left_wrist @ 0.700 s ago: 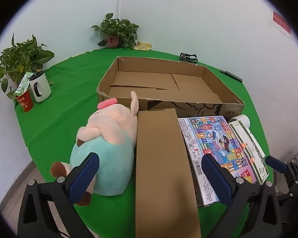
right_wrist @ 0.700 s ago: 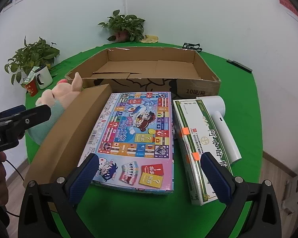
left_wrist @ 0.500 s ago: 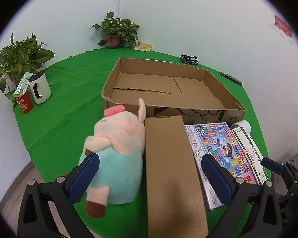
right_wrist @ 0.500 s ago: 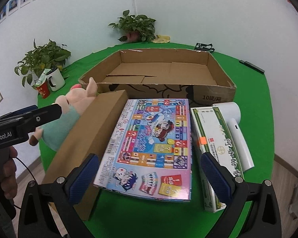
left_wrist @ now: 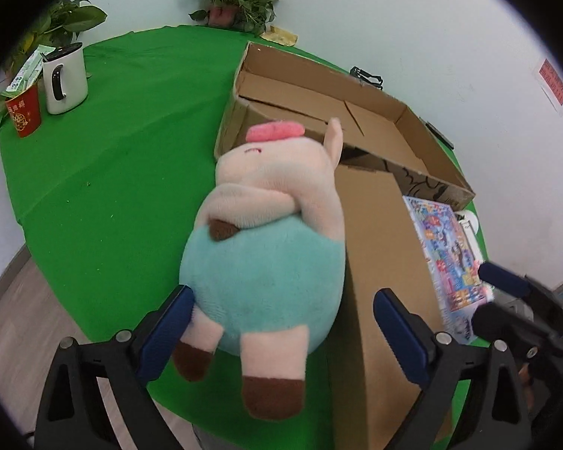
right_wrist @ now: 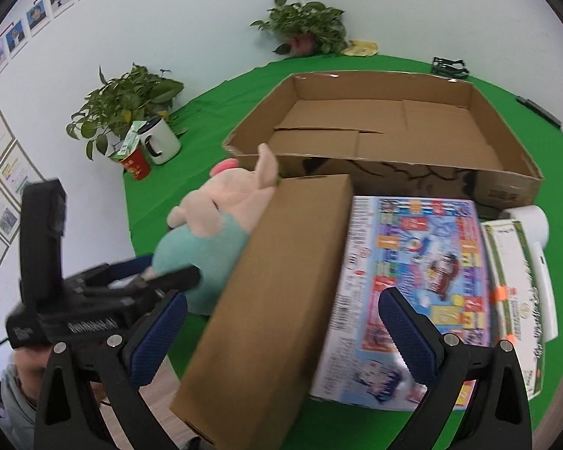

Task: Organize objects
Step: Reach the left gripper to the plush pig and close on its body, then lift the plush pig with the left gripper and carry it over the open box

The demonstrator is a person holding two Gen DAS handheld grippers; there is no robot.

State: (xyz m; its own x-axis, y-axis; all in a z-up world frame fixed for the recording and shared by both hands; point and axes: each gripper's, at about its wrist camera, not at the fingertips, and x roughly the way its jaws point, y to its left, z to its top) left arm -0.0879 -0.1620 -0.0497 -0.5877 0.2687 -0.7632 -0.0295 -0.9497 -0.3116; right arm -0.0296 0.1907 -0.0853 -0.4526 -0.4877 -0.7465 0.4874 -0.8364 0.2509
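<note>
Standing on the green worktop (left_wrist: 124,157), the red cup (left_wrist: 24,114) holds a small carton. The soft plush pig (left_wrist: 266,247) lies between the wide-open jaws of the left gripper (left_wrist: 281,332), its teal belly touching the left pad. A long plain cardboard box (right_wrist: 274,285) lies between the wide right gripper (right_wrist: 281,332) jaws. Behind, the shallow cardboard tray (right_wrist: 506,178) shows only its bare flaps.

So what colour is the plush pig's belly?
Light teal on the plush pig, clearest in the left wrist view.
</note>
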